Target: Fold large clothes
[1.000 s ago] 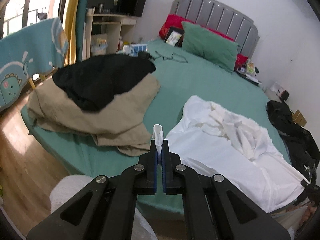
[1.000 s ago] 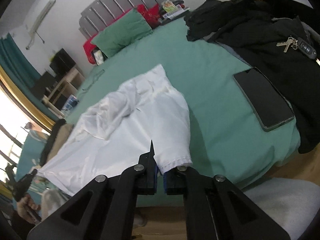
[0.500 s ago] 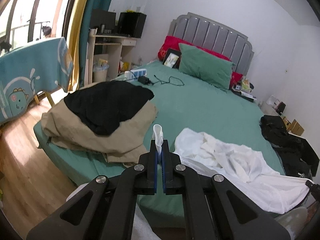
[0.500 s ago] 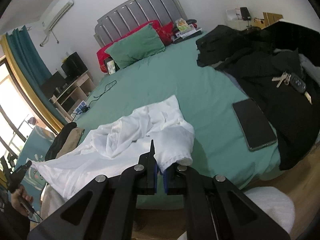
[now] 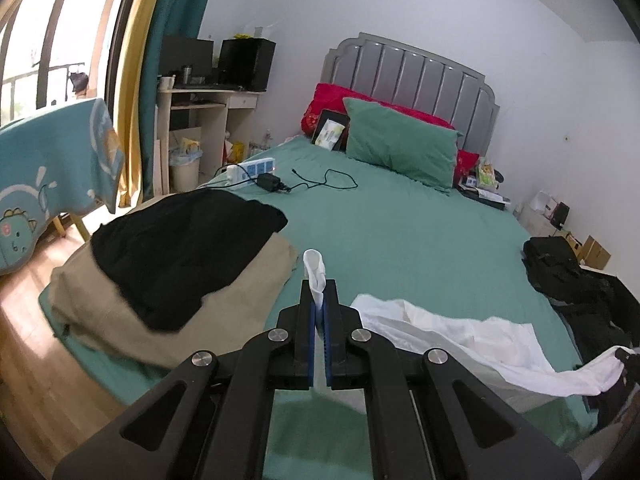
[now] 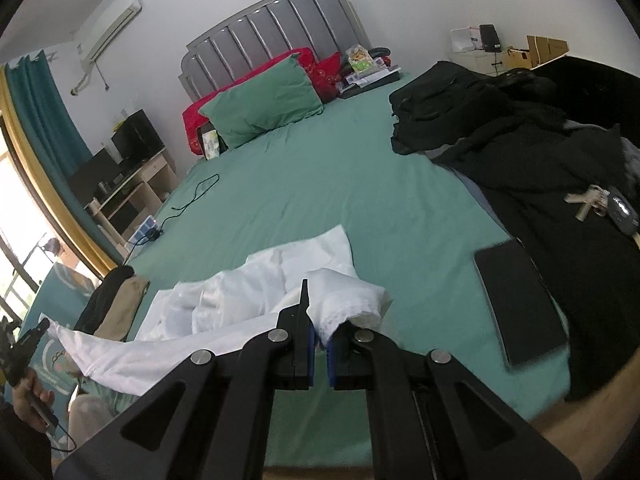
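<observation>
Green sheets cover the wide bed [image 5: 400, 232], which runs back to a grey padded headboard [image 5: 416, 76] with a green pillow [image 5: 400, 148] leaning on red cushions. Near the foot of the bed lies the white garment [image 5: 460, 340], rumpled in the middle and pulled out long between the two claws. The left claw [image 5: 319, 300] is clamped on one end of it, a small tuft of white cloth sticking up above the blue pads. The right claw [image 6: 319, 332] is closed on the other end, where a lace-trimmed hem [image 6: 352, 312] bunches over its tips. On the left side of the bed sits a pile of a black garment [image 5: 180, 252] on top of a tan one [image 5: 224, 312]. A power strip [image 5: 252, 170] and a black charger cable [image 5: 324, 182] lie further up the sheet. On the right side, dark clothes [image 6: 540, 160] are heaped, with a bunch of keys [image 6: 592, 200] on them and a dark tablet [image 6: 516, 300] flat on the sheet just beside them. A wooden desk [image 5: 208, 120] stands by the teal curtain [image 5: 172, 40].
</observation>
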Demonstrator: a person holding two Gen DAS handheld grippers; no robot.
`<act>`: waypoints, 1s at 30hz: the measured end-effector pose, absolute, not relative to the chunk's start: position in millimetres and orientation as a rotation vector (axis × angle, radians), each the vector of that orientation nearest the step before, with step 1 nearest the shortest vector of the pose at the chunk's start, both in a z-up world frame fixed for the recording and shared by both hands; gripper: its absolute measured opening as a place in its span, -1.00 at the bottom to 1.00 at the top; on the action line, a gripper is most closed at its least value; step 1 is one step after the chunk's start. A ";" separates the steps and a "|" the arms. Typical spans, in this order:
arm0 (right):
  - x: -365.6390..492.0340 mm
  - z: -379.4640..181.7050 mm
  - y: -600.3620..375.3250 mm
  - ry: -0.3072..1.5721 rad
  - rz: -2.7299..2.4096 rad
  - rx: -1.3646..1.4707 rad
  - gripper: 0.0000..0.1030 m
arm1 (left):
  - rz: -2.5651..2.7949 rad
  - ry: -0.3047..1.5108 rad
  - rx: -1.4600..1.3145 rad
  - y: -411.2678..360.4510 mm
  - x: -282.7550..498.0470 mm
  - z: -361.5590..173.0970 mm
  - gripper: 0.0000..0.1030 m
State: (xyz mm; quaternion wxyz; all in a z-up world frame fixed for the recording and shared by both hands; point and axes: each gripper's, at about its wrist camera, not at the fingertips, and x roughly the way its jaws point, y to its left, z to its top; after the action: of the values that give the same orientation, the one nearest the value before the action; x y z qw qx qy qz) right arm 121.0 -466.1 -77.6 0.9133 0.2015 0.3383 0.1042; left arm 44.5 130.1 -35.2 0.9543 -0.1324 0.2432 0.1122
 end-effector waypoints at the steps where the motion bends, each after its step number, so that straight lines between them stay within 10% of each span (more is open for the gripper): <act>1: 128.2 -79.6 -467.2 0.697 0.218 0.422 -0.91 | 0.227 0.491 -0.268 129.9 50.6 -36.2 -0.93; 26: 334.3 -178.7 -448.5 0.943 0.238 0.445 -0.85 | 0.279 0.706 -0.233 144.7 268.5 -146.4 -0.92; 30: 343.3 -181.3 -445.3 0.957 0.169 0.380 -0.16 | 0.285 0.828 -0.285 156.5 292.9 -173.8 -0.78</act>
State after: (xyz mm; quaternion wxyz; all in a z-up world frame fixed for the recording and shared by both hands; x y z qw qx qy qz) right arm 343.3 -445.3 -181.3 0.8670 0.1815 0.4570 0.0806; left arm 292.9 156.5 -173.8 0.8959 -0.1373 0.3995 0.1374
